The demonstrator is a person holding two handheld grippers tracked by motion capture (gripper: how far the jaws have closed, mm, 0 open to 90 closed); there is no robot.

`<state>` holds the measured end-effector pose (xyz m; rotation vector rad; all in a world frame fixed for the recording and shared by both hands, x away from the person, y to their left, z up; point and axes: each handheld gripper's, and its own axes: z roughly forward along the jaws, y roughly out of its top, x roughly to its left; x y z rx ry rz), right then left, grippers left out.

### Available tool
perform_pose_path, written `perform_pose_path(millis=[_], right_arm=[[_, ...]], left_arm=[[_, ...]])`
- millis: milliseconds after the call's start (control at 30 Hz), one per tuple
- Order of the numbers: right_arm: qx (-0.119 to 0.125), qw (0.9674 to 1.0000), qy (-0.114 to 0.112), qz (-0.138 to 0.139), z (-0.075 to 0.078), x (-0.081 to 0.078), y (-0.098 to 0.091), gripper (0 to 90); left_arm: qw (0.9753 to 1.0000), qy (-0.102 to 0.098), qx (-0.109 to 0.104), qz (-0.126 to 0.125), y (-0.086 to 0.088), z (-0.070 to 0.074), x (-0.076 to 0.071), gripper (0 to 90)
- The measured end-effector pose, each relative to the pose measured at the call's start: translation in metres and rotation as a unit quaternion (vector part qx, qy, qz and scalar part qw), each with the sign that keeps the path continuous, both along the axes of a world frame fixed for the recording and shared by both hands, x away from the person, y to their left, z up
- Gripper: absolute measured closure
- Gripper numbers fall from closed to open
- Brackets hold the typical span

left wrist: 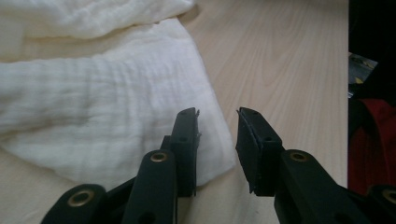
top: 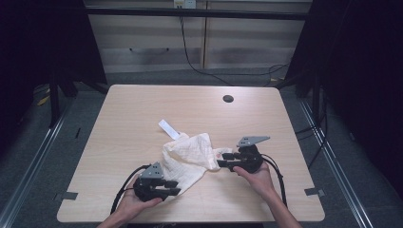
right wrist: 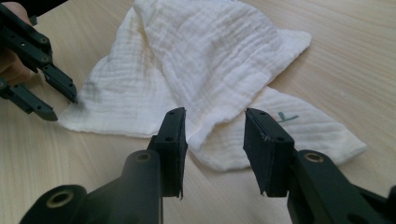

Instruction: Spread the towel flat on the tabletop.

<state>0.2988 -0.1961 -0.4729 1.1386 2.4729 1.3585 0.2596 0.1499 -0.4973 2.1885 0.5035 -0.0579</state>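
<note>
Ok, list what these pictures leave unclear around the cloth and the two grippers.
- White cloth: left gripper view cuts it off at the left and top edges.
- Left gripper: in the high view, too small to tell whether its tips touch the cloth.
- Grey mark on the cloth: right gripper view, partly tucked under a fold, unreadable.
- White strip: high view, too small to identify.
- Right gripper: cloth layers under it hidden by folds.

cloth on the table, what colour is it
The cloth is cream-white with a fine crinkled weave, clearest in the right gripper view.

Black tongs (top: pixel 177 187), brass rivets, grey plates
</note>
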Motion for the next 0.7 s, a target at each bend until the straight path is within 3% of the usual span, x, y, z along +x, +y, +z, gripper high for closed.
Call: perform_pose_path(millis=[167,367,567,633,700], right_arm=[[0.000,1.0000,0.000,-0.001,-0.0003,0.0003,-0.0018,58.6],[-0.001,1.0000,-0.001,-0.004,-0.0007,0.0011,-0.0026,57.9],[-0.002,1.0000,-0.001,-0.005,-0.0004,0.0010,-0.0031,57.5],[-0.004,1.0000,-0.001,-0.005,-0.0002,0.0008,-0.0034,57.4],[-0.005,1.0000,-0.001,-0.004,-0.0002,0.0007,-0.0034,57.3]], left_arm=[[0.9999,-0.002,0.017,-0.001,-0.0013,-0.0036,-0.0019,62.3],[0.9998,-0.015,0.015,0.002,-0.0043,-0.0058,-0.0046,59.1],[0.9985,-0.046,0.029,0.003,-0.0047,-0.0060,-0.0079,65.4],[0.9983,-0.048,0.032,0.008,-0.0051,-0.0056,-0.0086,76.4],[0.9983,-0.044,0.037,0.009,-0.0038,-0.0049,-0.0072,77.8]])
